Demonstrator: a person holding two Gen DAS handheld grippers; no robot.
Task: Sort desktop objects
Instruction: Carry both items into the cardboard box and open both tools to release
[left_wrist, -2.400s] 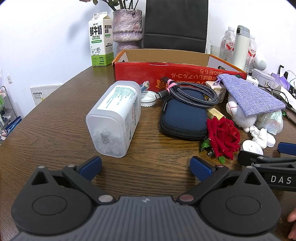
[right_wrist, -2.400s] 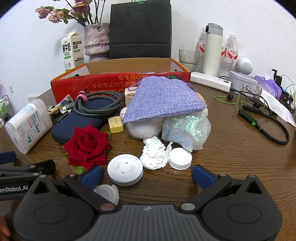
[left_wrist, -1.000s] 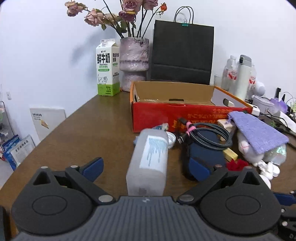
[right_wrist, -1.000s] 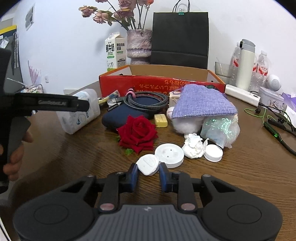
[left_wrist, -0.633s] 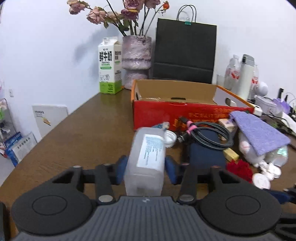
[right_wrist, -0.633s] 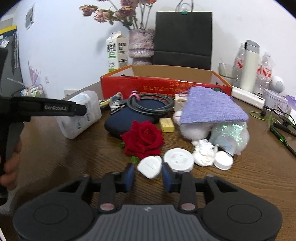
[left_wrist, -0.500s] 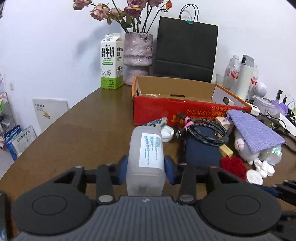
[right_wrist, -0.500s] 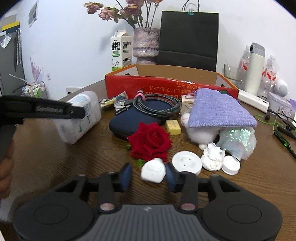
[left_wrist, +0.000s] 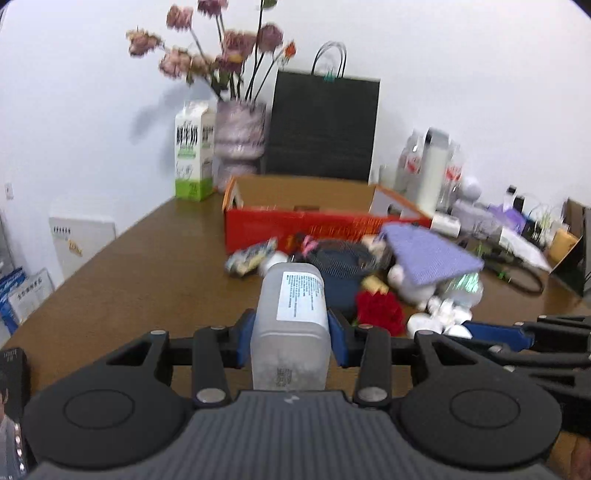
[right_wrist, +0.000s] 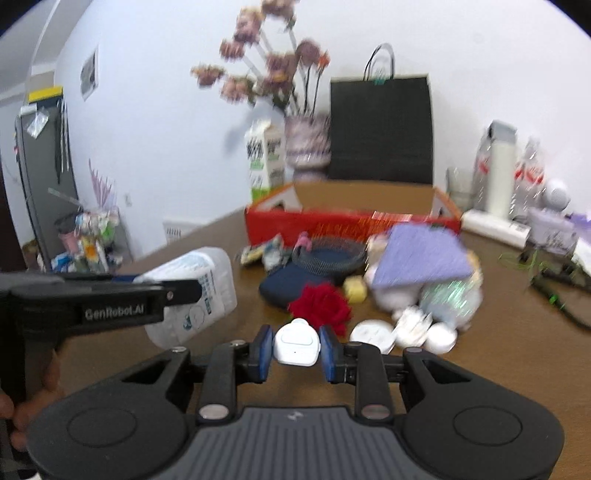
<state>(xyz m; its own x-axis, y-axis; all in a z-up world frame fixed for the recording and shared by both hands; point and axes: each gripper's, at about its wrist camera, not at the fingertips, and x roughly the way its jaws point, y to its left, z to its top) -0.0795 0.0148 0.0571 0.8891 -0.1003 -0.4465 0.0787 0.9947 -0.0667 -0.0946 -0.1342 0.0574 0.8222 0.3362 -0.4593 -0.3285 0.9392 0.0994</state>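
My left gripper (left_wrist: 291, 341) is shut on a frosted white plastic bottle (left_wrist: 291, 325) and holds it above the brown table (left_wrist: 147, 266). The bottle also shows in the right wrist view (right_wrist: 199, 291), clamped in the left tool. My right gripper (right_wrist: 295, 347) is shut on a small white rounded gadget (right_wrist: 295, 343), lifted off the table. A red cardboard box (left_wrist: 317, 218) with an open top stands behind the clutter; it also shows in the right wrist view (right_wrist: 351, 221).
Between me and the box lie a red rose (right_wrist: 321, 306), a navy pouch with a coiled cable (right_wrist: 317, 266), a purple cloth bag (right_wrist: 417, 258), white discs and caps (right_wrist: 373, 332). A milk carton (left_wrist: 192, 166), vase and black bag stand behind.
Both grippers have risen and tilted up, carrying the bottle and the white gadget higher off the table. The view is blurred by motion.
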